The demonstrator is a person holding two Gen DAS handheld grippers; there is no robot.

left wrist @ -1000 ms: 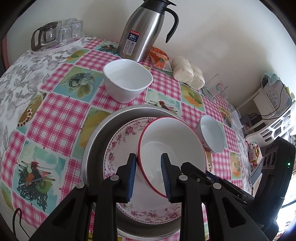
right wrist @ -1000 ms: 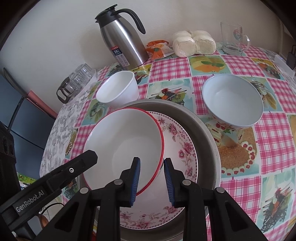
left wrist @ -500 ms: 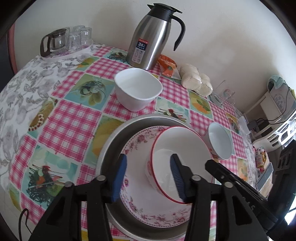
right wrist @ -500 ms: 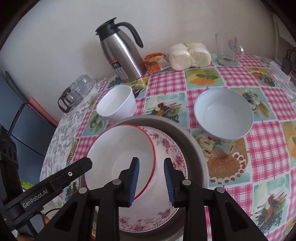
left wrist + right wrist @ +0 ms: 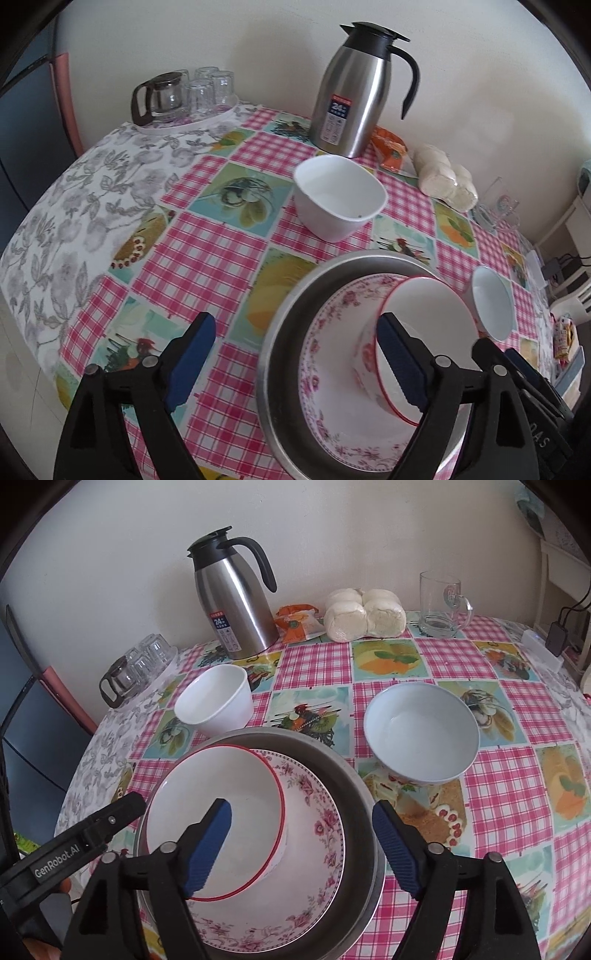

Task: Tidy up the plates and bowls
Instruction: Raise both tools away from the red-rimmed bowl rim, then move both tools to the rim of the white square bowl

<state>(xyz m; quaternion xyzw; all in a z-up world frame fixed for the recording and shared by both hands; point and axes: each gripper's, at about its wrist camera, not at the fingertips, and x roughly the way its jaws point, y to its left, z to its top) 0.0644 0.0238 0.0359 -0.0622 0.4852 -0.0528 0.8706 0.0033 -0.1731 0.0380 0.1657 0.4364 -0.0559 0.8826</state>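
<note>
Both tongs are spreading wide and grip nothing. The left tongs (image 5: 295,354) straddle the steel basin's (image 5: 280,325) rim at lower centre; the right tongs (image 5: 301,845) hang over the red-rimmed bowl (image 5: 221,812), which sits on the floral plate (image 5: 317,834) inside that basin on the bench (image 5: 517,797).
</note>
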